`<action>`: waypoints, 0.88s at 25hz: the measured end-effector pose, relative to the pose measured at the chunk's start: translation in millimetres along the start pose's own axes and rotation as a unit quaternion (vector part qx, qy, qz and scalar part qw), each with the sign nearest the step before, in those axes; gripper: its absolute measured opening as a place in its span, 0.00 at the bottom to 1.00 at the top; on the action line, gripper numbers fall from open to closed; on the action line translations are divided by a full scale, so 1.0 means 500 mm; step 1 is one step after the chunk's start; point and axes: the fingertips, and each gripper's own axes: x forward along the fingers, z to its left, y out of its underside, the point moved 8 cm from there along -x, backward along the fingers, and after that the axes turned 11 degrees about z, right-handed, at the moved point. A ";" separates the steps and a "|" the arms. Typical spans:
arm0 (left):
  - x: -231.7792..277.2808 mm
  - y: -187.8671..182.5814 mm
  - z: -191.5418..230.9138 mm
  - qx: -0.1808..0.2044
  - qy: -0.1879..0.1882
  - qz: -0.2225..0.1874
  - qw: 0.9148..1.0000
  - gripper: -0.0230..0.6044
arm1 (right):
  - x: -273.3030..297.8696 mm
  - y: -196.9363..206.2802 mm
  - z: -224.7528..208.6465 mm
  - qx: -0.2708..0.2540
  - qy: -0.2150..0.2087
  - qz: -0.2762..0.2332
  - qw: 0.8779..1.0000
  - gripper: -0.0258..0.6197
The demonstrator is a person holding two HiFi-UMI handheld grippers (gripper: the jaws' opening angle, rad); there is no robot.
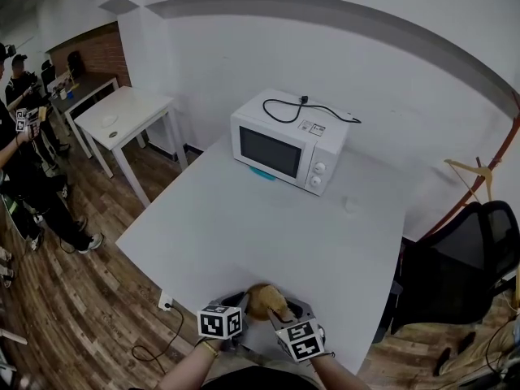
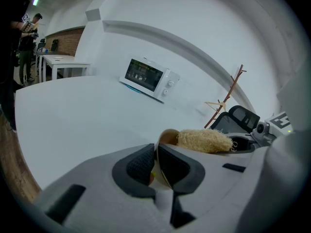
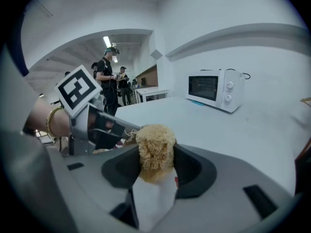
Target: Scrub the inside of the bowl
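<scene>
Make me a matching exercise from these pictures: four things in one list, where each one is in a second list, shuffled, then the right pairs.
Things
1. bowl
2. loofah scrubber
3. microwave
4. office chair

Places
A. on the floor off the table's right side
B. rim pinched in the left claw
C. on the far part of the table, near the wall
D. clamped in the right claw

Pairs: 1-B, 2-D, 3-C, 4-A
</scene>
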 end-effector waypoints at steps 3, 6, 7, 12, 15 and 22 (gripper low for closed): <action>0.008 0.009 0.011 -0.008 -0.004 0.012 1.000 0.10 | -0.013 -0.001 -0.002 0.028 0.006 -0.026 0.999 0.33; 0.019 0.017 0.020 -0.007 -0.012 0.025 1.000 0.10 | -0.024 0.003 -0.005 0.050 0.008 -0.038 0.998 0.33; 0.022 0.018 0.022 -0.005 -0.015 0.028 0.999 0.10 | -0.027 0.005 -0.005 0.056 0.008 -0.040 0.998 0.33; 0.035 0.012 0.027 -0.006 -0.030 0.030 0.999 0.10 | -0.044 0.019 -0.002 0.083 0.008 -0.041 0.996 0.33; 0.041 0.001 0.029 -0.003 -0.031 0.028 0.999 0.10 | -0.054 0.028 0.003 0.092 0.011 -0.042 0.995 0.33; 0.019 -0.005 0.019 0.012 -0.006 0.013 1.000 0.27 | -0.087 0.055 0.023 0.119 0.025 -0.055 0.991 0.33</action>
